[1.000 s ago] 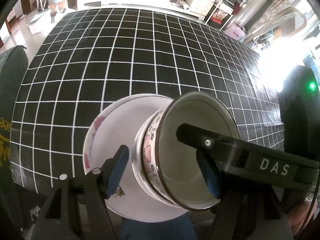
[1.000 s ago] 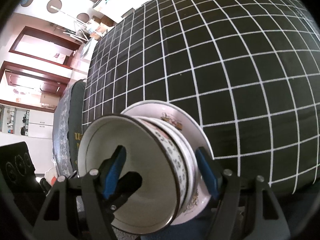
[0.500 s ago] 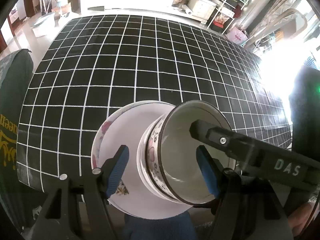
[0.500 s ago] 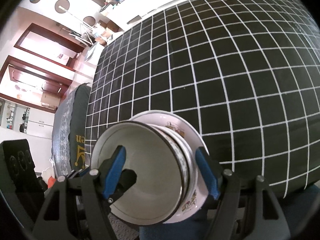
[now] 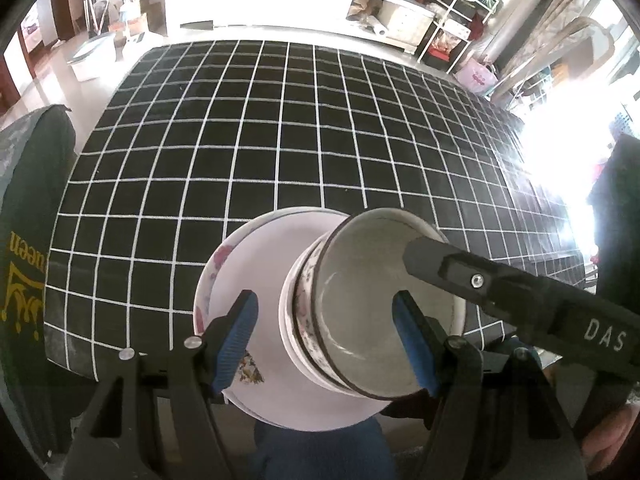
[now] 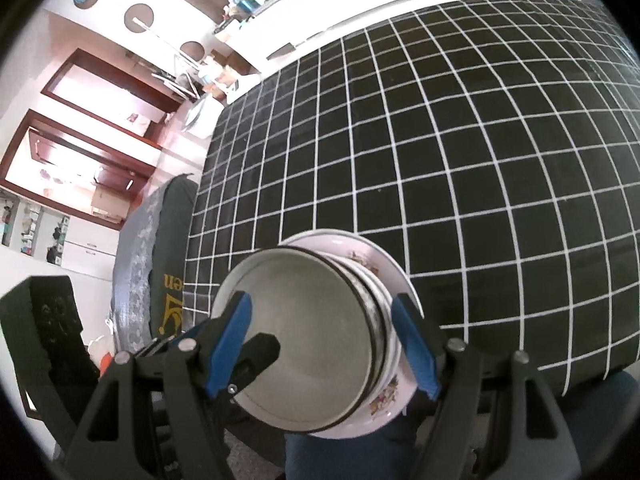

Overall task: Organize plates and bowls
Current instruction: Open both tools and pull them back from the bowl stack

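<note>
checked tablecloth [image 5: 280,152] (black, white grid), shelving [image 5: 452,20]

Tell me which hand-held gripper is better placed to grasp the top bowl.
The right hand-held gripper, probably: the top bowl sits nearly between its open fingers. For the left hand-held gripper it lies off-centre.

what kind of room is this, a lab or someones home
Most likely a lived-in home, probably a dining or living area. A table under a black tablecloth with a white grid holds stacked floral china bowls on a plate; cluttered white shelving lines the far wall, and wooden door frames open onto other rooms.
</note>
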### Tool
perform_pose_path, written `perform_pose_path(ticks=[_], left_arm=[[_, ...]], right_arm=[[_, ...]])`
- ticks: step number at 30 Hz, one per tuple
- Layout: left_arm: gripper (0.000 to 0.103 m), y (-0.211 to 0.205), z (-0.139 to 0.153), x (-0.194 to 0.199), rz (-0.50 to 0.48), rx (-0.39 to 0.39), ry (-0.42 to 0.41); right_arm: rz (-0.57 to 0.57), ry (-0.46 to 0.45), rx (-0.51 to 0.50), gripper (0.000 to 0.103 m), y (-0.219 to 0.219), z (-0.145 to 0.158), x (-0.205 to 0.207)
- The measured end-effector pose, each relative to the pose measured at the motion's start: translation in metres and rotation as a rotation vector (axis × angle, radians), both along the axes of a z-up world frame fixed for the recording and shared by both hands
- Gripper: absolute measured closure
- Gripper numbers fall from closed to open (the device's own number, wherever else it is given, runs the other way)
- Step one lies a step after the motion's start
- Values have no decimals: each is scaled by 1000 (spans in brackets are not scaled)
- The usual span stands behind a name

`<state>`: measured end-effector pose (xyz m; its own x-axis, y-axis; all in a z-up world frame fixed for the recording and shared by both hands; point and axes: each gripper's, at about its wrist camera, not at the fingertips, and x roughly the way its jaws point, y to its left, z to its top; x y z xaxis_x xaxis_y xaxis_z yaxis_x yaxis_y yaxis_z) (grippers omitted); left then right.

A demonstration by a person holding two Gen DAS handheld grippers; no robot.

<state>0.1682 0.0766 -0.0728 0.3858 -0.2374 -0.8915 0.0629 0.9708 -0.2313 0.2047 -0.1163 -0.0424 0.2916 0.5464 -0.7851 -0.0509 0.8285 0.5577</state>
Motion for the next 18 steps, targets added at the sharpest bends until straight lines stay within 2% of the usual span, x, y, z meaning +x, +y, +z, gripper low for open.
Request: perform_pose_path(ticks=[9,18], left_arm=[[35,-8,37,-23,-3,24,-105],[35,-32,80,-73,2,160,-325]], right_arm=[[-18,-41,2,27,-12,18,-15],[-100,-175,-103,27,-40,48,-57]])
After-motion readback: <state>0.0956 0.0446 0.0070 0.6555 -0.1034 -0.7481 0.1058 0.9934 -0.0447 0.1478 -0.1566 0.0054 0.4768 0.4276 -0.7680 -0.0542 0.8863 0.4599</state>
